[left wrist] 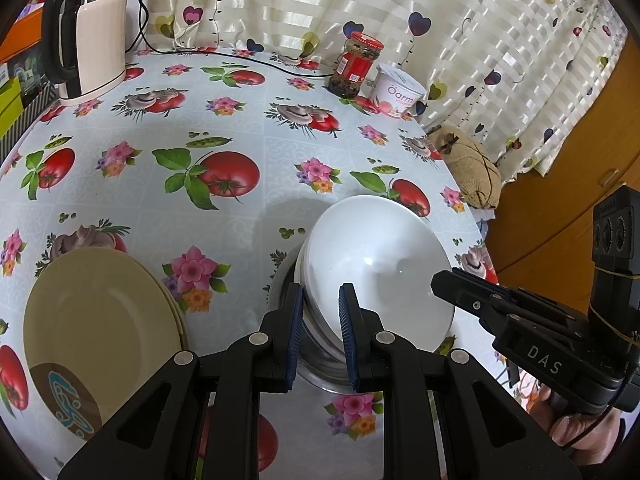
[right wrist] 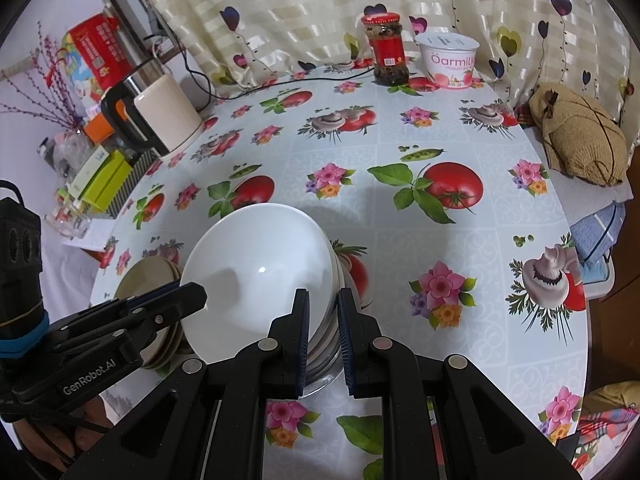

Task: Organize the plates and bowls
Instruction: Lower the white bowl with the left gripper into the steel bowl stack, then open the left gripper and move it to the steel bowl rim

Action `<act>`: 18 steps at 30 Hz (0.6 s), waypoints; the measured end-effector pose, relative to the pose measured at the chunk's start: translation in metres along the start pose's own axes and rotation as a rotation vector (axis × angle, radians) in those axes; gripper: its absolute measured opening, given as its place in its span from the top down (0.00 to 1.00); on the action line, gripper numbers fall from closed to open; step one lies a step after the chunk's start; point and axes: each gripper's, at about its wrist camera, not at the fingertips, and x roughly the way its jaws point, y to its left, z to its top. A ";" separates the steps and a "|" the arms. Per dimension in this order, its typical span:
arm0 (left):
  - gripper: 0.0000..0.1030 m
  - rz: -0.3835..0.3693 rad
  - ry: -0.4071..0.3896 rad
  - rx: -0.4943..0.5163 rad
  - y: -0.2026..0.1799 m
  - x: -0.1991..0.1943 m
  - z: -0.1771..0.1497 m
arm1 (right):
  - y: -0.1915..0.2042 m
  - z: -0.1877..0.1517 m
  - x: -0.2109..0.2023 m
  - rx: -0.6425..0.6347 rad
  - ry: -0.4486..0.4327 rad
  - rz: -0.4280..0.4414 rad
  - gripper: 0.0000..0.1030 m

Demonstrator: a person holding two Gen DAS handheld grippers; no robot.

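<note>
1. The left gripper (left wrist: 320, 308) sits nearest the left wrist camera, its blue-padded fingers (left wrist: 295, 332) parted with a gap between them, straddling the near left rim of the white bowl (left wrist: 376, 264). Whether the pads actually press on the rim cannot be told.
2. The right gripper (right wrist: 323, 312) has its fingers (right wrist: 345, 336) likewise apart, one on each side of the right edge of the bowl stack; contact cannot be told.
3. The white bowl is tilted, its opening leaning toward the cameras, and rests on top of other white bowls nested in a steel bowl (left wrist: 316, 364) that stands on the table (left wrist: 240, 128) near its front edge.
4. Just to the left of the stack, near the front left edge of the table, lie stacked beige plates (left wrist: 100, 320); the top one carries a brown patch with a teal mark.
5. An electric kettle (left wrist: 90, 40) stands at the far left corner on its base, a black cable running along the far edge.
6. A red-lidded jar (left wrist: 356, 64) and a yogurt tub (left wrist: 400, 90) stand side by side near the far right edge, in front of the heart-print curtain (left wrist: 400, 4).
7. A tan cloth bundle (right wrist: 576, 132) lies beyond the table's right edge.
8. A person's hand (left wrist: 580, 432) holds the right gripper's handle.
</note>
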 end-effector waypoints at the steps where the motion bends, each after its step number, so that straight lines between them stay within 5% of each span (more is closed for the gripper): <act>1: 0.81 0.000 0.000 0.000 0.000 0.000 0.000 | 0.000 -0.001 0.001 0.000 0.000 0.000 0.86; 18: 0.81 -0.001 -0.001 -0.001 0.001 0.000 0.000 | 0.000 0.000 0.001 0.001 0.001 0.004 0.84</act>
